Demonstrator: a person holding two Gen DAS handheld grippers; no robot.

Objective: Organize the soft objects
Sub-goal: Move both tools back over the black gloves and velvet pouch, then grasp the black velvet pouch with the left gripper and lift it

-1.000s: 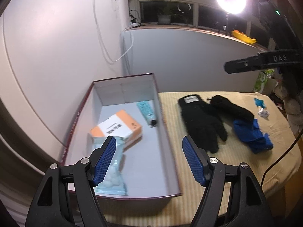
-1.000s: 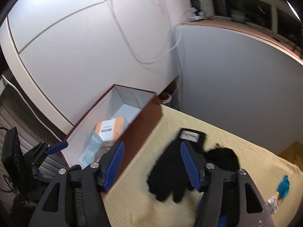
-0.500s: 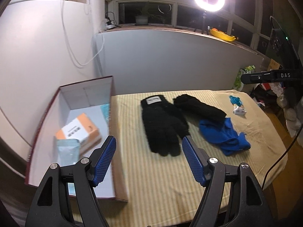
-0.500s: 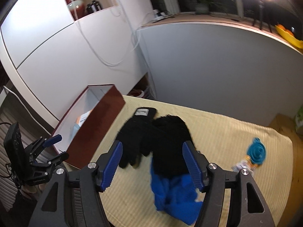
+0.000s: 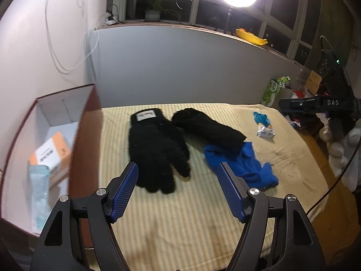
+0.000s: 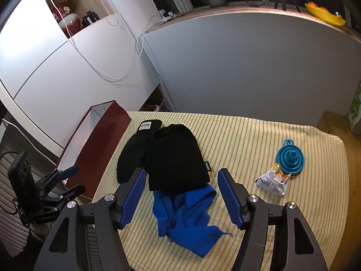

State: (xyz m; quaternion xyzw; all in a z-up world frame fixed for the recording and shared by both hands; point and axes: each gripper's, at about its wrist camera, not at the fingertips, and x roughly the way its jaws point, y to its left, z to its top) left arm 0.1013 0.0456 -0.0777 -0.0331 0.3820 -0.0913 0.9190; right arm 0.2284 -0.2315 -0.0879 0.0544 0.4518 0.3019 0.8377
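The fuzzy black knit glove [image 5: 155, 151] lies on the striped yellow desk [image 5: 180, 225], fingertips toward the left gripper [image 5: 179, 192] — wide apart, holding nothing. The right gripper [image 6: 180, 194], equally wide and holding nothing, hangs nearer the crumpled blue knit cloth [image 6: 187, 216] — half under the black knit beanie [image 6: 178, 158].

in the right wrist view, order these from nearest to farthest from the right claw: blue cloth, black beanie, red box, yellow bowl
1. Blue cloth, directly under the right claw.
2. Black beanie, just ahead.
3. Red box, far left.
4. Yellow bowl, on the windowsill, top right.

Fuzzy black glove [image 5: 155, 151], knitted (probably wool) blue cloth [image 6: 187, 214].
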